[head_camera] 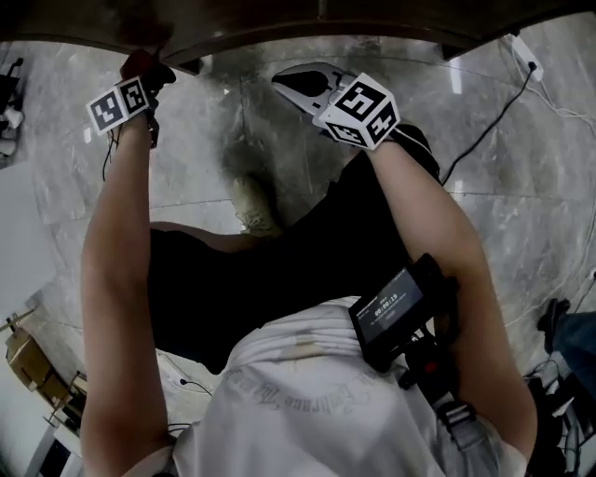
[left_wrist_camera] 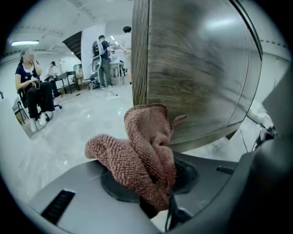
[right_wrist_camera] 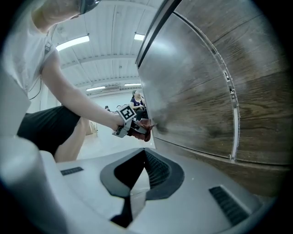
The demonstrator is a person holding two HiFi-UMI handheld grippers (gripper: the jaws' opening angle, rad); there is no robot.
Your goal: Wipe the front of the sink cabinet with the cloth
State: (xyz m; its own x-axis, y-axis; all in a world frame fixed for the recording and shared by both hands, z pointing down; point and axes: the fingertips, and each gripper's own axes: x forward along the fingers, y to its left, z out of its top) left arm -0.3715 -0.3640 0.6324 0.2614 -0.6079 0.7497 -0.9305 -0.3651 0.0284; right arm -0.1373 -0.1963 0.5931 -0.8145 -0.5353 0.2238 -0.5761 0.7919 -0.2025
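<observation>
A pink-red terry cloth [left_wrist_camera: 144, 153] is bunched in my left gripper [left_wrist_camera: 153, 183], which is shut on it. The cloth's top edge presses against the left end of the wood-grain cabinet front [left_wrist_camera: 197, 68]. In the head view the left gripper [head_camera: 149, 63] holds the cloth [head_camera: 138, 65] up against the dark cabinet [head_camera: 279, 26] at top left. My right gripper [head_camera: 282, 82] hovers near the cabinet's middle, jaws together, with nothing in them. From the right gripper [right_wrist_camera: 145, 153] view the left gripper [right_wrist_camera: 130, 127] and cloth [right_wrist_camera: 143, 130] touch the cabinet front [right_wrist_camera: 206, 105].
The floor is grey marble [head_camera: 521, 233]. A black cable [head_camera: 484, 130] runs to a white power strip [head_camera: 523, 54] at the right. My shoe [head_camera: 251, 207] stands below the cabinet. Cardboard boxes [head_camera: 28, 359] lie at lower left. A seated person [left_wrist_camera: 29, 89] and others are far off.
</observation>
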